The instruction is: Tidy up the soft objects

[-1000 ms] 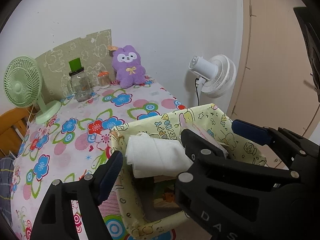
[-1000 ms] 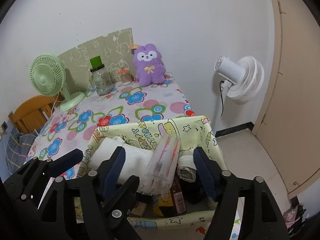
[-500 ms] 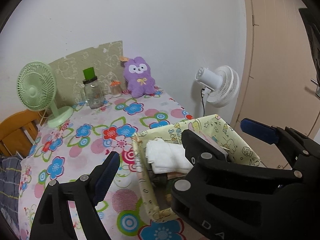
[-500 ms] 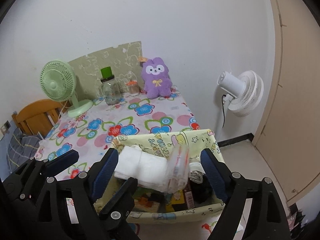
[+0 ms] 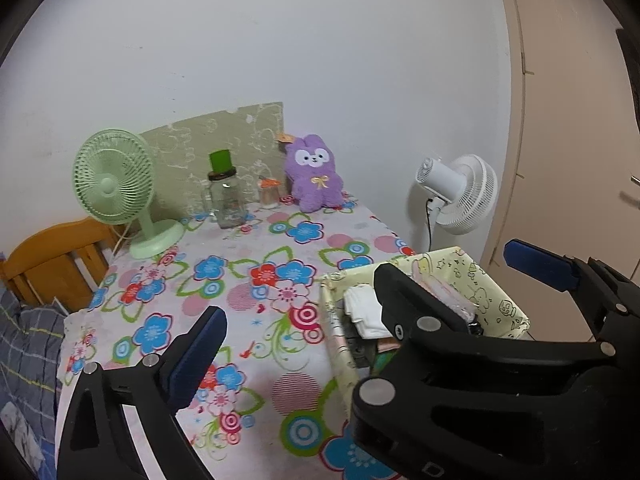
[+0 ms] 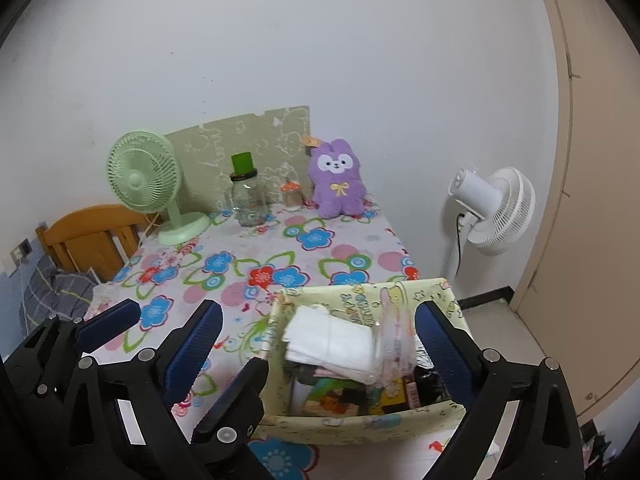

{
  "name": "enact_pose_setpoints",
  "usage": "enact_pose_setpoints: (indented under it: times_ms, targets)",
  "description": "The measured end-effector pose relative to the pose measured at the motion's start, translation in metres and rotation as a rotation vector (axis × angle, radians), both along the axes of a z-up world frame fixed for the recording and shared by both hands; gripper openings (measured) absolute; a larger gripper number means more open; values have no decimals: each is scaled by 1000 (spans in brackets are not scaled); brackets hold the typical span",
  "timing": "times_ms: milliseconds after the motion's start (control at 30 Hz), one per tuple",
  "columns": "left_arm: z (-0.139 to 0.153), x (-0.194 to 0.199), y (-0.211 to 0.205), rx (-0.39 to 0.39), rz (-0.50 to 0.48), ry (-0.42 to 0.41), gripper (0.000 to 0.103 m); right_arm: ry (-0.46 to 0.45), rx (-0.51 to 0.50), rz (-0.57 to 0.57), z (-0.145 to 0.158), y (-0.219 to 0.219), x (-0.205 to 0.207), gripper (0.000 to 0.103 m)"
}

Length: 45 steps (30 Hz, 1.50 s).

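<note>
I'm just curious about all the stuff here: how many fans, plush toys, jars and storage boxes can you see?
Fans: 2, the green desk fan and the white fan
Plush toys: 1, the purple plush
Jars: 2, the green-lidded jar and the small orange-topped jar
Storage boxes: 1, the yellow fabric box
Total: 6

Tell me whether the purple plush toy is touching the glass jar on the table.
Apart. In the right wrist view, the purple plush toy sits well to the right of the glass jar, with a small orange-lidded container and bare tablecloth between them.
</note>
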<state>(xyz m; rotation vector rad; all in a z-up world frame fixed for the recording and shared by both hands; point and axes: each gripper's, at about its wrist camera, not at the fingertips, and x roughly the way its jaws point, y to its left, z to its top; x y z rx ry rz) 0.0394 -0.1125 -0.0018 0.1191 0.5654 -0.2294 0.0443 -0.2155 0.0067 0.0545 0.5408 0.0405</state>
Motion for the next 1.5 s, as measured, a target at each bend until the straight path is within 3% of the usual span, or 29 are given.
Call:
enact_pose_setpoints:
  times_ms: [1000, 1500]
  targets:
    - [30, -52, 110, -42, 197, -108, 103, -117, 7, 76, 35, 70, -50, 103]
    - [30, -57, 130, -70, 250, -111, 103, -131, 3, 65, 38, 75, -61, 103]
